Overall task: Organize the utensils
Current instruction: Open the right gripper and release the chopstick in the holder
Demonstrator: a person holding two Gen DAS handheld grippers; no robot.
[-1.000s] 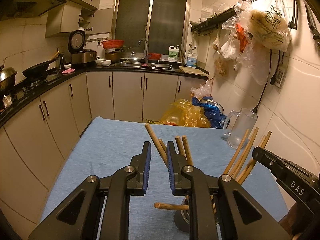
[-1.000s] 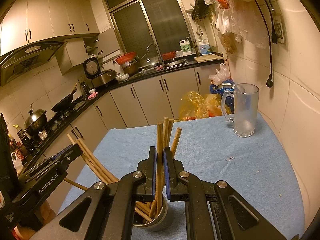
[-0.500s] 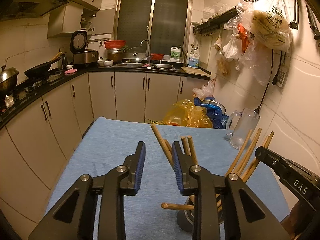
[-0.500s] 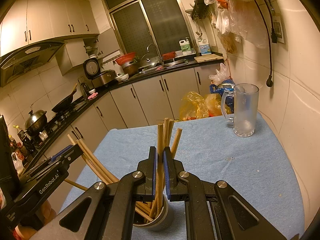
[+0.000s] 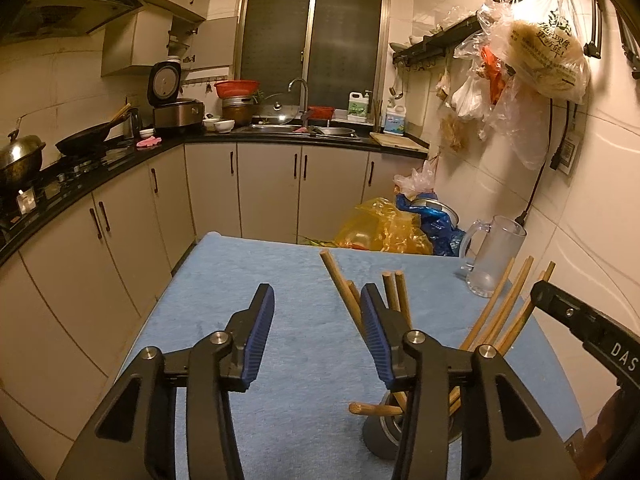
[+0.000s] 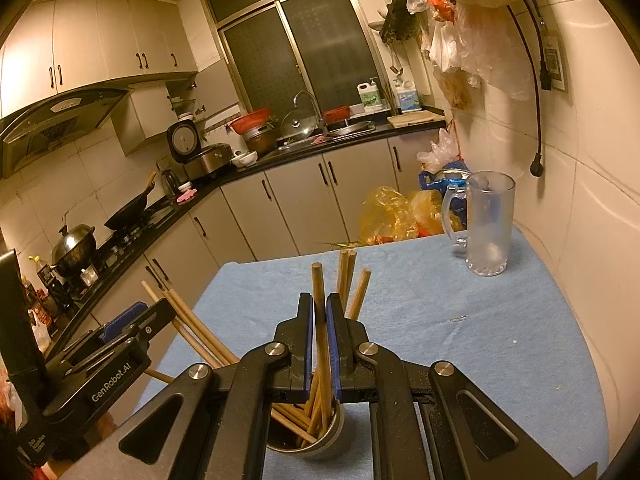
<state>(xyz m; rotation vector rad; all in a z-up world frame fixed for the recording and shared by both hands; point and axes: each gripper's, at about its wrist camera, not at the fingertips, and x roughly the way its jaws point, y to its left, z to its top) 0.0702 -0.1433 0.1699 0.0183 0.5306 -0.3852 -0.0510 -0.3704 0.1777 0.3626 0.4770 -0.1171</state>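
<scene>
Between our right tongs point(image 6: 319, 320) we see one chopstick point(image 6: 319, 292) clenched, nearly upright, its lower end down in the steel cup point(image 6: 324, 438) at the near edge of the blue cloth point(image 6: 460, 320). More chopsticks point(image 6: 352, 288) stand in that cup, and several lean out to the left. Our left tongs point(image 5: 316, 328) are opening, with only bare cloth between the pads and the cup's sticks just right of them. Seen from the right camera, the left tool's body reads "GenRobot.AI"; seen from the left camera, the right tool shows the letters "DAS". Far right on the cloth a glass mug point(image 6: 486, 224) stands upright, well apart from the cup. High on the right wall hangs a plastic bag point(image 5: 548, 52) printed with green Chinese characters, too small for us to read.
</scene>
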